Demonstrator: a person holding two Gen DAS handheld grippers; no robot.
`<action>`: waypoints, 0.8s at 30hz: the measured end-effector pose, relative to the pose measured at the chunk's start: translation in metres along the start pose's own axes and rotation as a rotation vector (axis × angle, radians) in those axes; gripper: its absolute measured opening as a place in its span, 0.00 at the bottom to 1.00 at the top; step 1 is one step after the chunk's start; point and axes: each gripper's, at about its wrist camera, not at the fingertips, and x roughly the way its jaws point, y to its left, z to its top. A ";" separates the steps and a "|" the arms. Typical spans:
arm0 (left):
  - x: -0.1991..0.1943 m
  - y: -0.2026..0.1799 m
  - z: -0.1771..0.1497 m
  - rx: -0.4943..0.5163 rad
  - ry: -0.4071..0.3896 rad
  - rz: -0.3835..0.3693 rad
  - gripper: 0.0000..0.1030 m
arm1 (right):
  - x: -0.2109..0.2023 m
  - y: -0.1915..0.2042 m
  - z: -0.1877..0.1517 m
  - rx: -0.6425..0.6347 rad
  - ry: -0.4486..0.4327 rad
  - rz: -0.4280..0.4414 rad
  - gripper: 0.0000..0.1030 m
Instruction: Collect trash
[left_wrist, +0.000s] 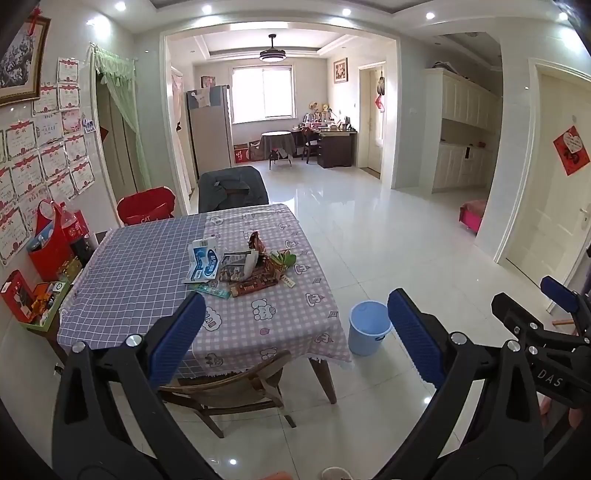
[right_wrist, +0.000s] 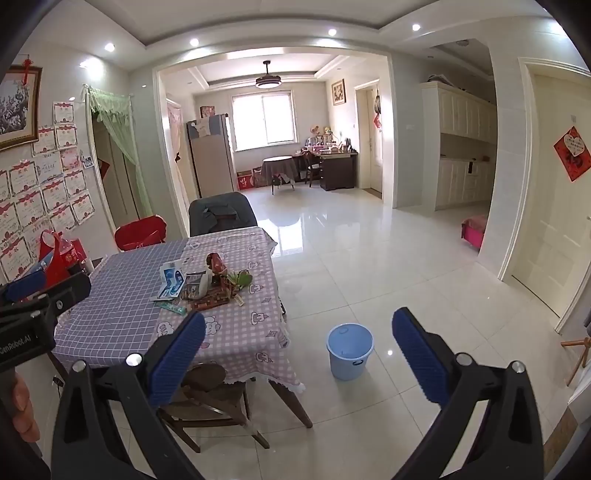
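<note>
A pile of trash (left_wrist: 240, 266) lies in the middle of the table (left_wrist: 129, 280), which has a purple and pink checked cloth. In it are a blue-and-white package (left_wrist: 205, 260), a green wrapper (left_wrist: 212, 291), brown snack wrappers (left_wrist: 255, 286) and green scraps (left_wrist: 282, 258). A light blue bucket (left_wrist: 369, 326) stands on the floor to the right of the table. My left gripper (left_wrist: 295, 299) is open and holds nothing, short of the table's near edge. My right gripper (right_wrist: 299, 317) is also open and holds nothing, with the trash pile (right_wrist: 203, 284) and bucket (right_wrist: 349, 350) ahead of it.
A wooden chair (left_wrist: 229, 384) is tucked under the table's near side. A grey-covered chair (left_wrist: 232, 188) and a red one (left_wrist: 146, 206) stand at the far side. Red bags and a bottle (left_wrist: 55, 236) crowd the left wall. White tiled floor (left_wrist: 388, 236) spreads to the right.
</note>
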 end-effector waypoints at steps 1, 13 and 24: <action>0.000 0.000 0.000 -0.001 -0.002 -0.001 0.94 | 0.000 0.000 0.000 0.000 -0.001 0.002 0.96; 0.005 0.002 -0.003 0.004 0.005 0.003 0.94 | 0.002 0.002 0.000 -0.007 0.001 -0.002 0.96; 0.014 0.004 -0.001 0.010 0.016 -0.004 0.94 | 0.012 0.011 0.004 -0.011 0.003 -0.003 0.96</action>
